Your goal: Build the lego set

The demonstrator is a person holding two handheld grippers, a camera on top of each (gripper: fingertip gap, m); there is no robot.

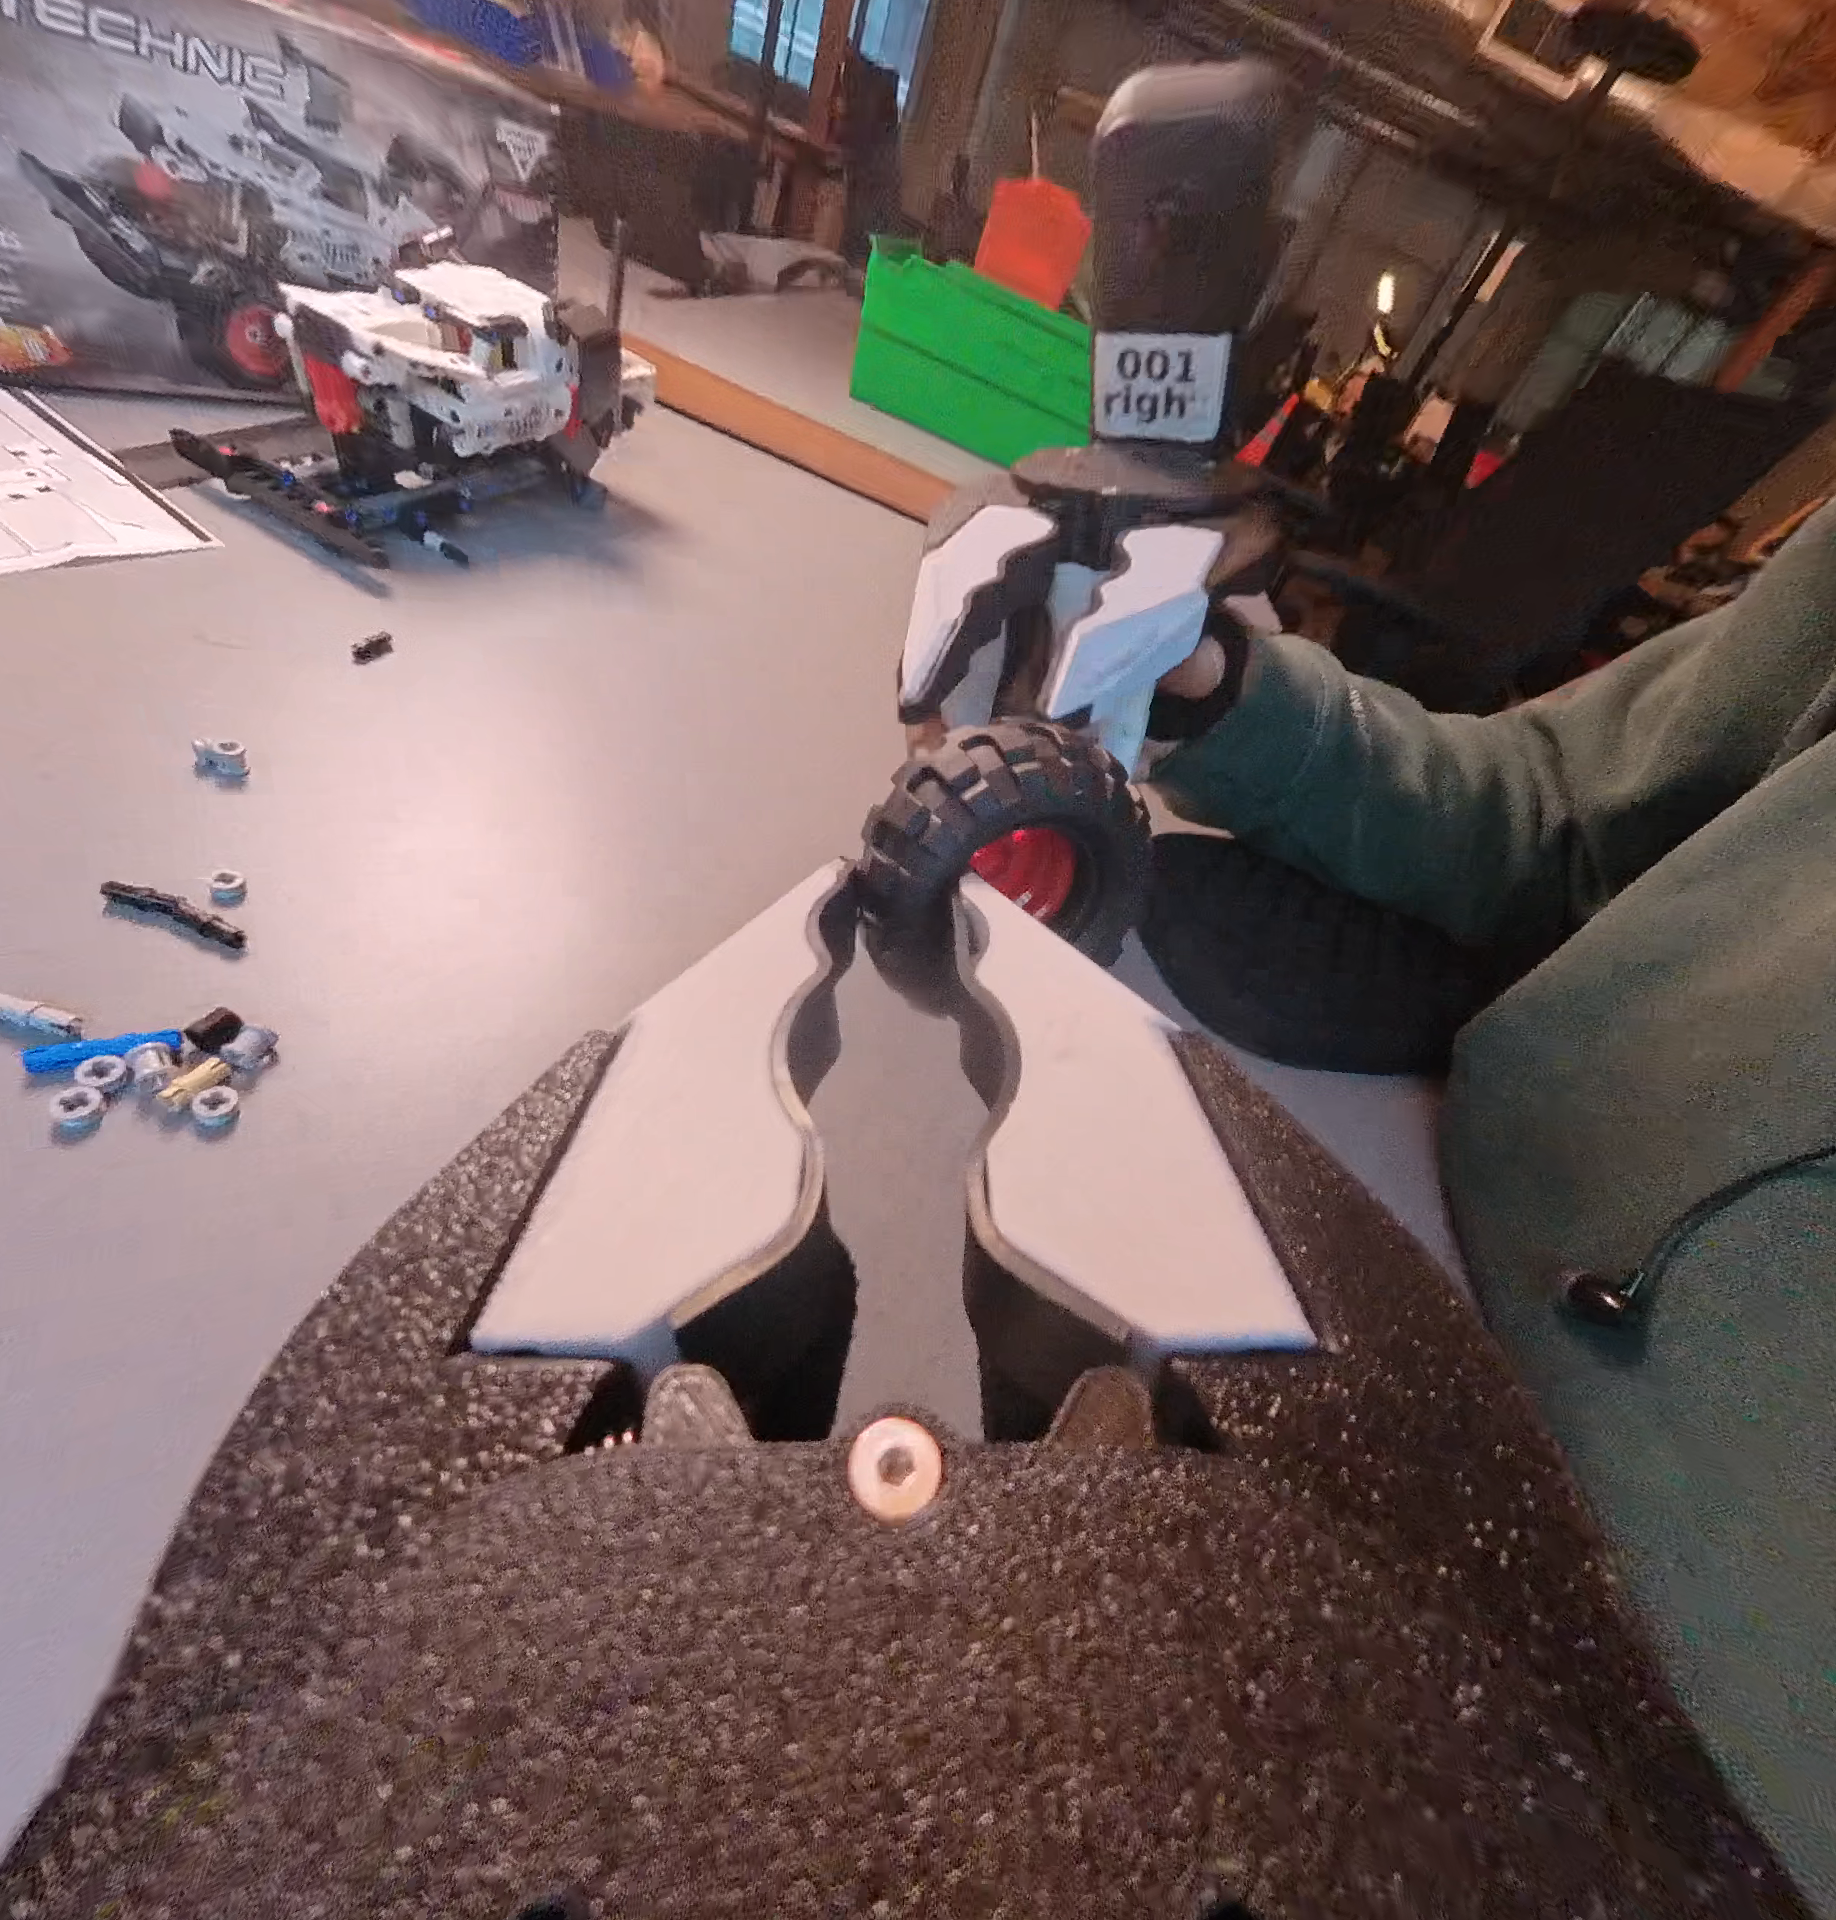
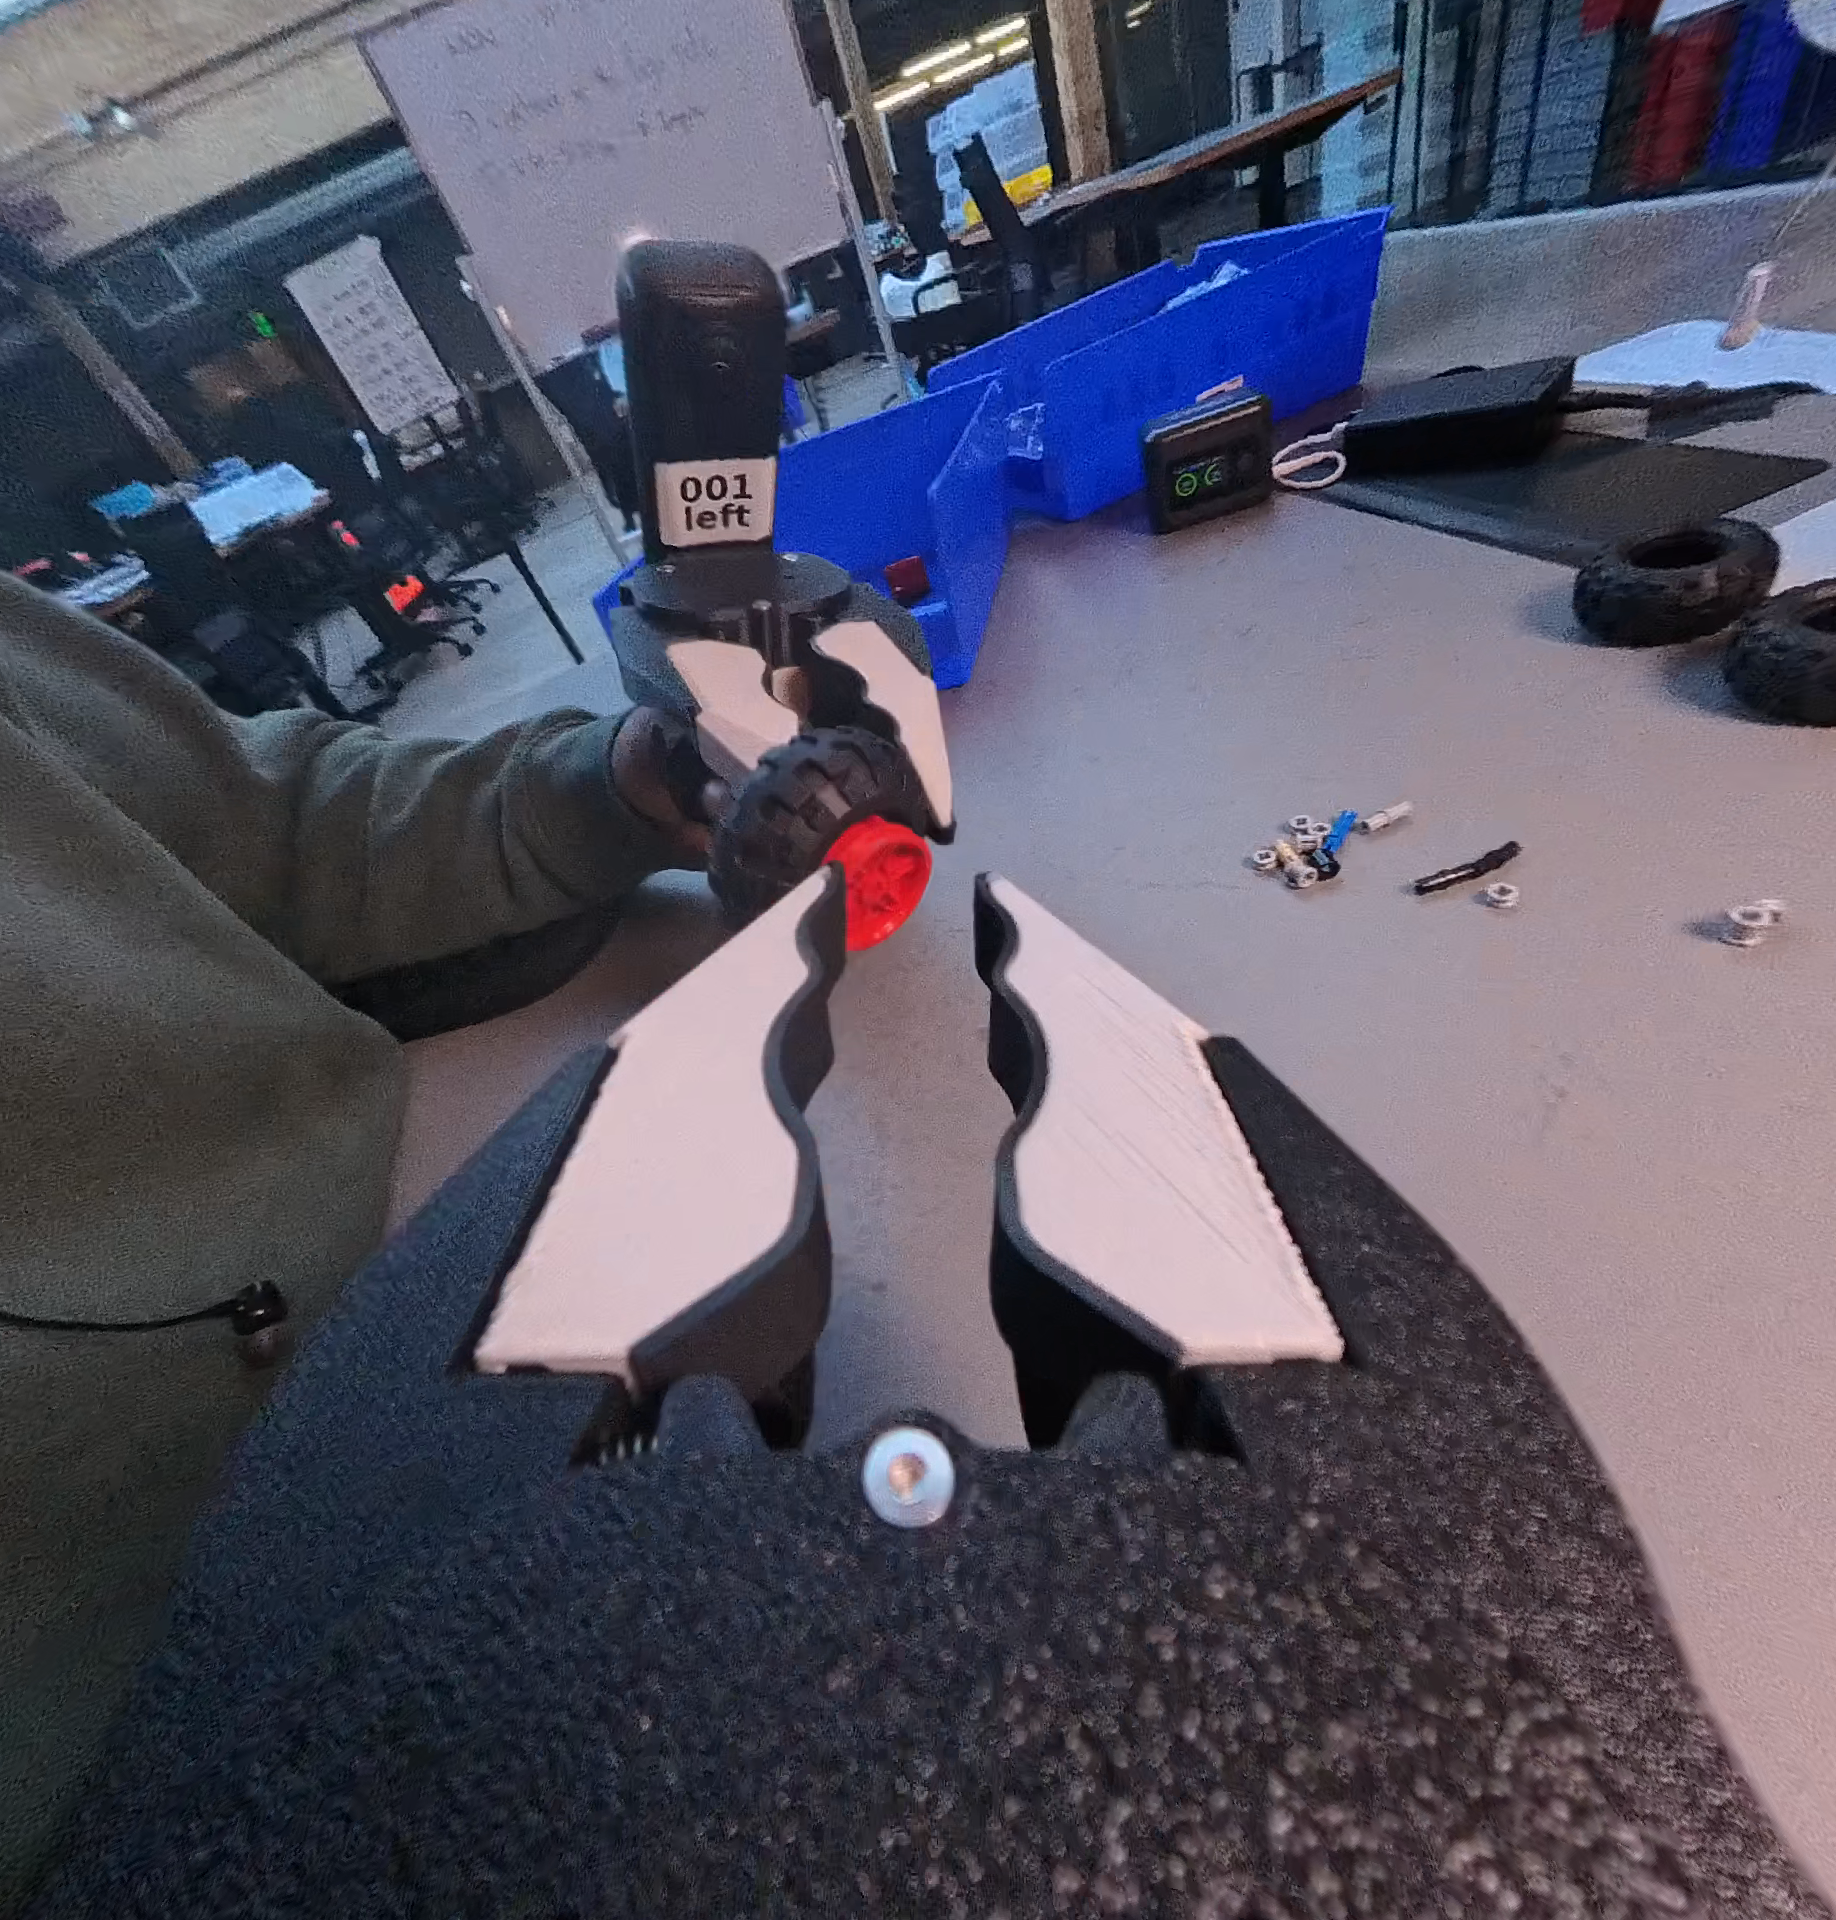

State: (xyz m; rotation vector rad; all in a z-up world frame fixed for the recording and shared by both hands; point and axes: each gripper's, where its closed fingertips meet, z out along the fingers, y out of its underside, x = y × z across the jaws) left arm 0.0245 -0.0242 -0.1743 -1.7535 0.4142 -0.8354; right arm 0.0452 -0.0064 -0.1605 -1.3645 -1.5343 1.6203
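Observation:
My left gripper is shut on a black knobby tyre with a red hub and holds it above the grey table. In the right wrist view the same wheel sits between the left gripper's fingertips. My right gripper is open and empty, its left fingertip right at the red hub. It also shows in the left wrist view, just above the wheel. The partly built white, black and red truck stands at the far left.
Small loose parts lie at the left, and they show again in the right wrist view. Two bare tyres lie at the far right. Another tyre lies under the sleeve. Blue bins, a green bin, the set's box and an instruction sheet ring the table.

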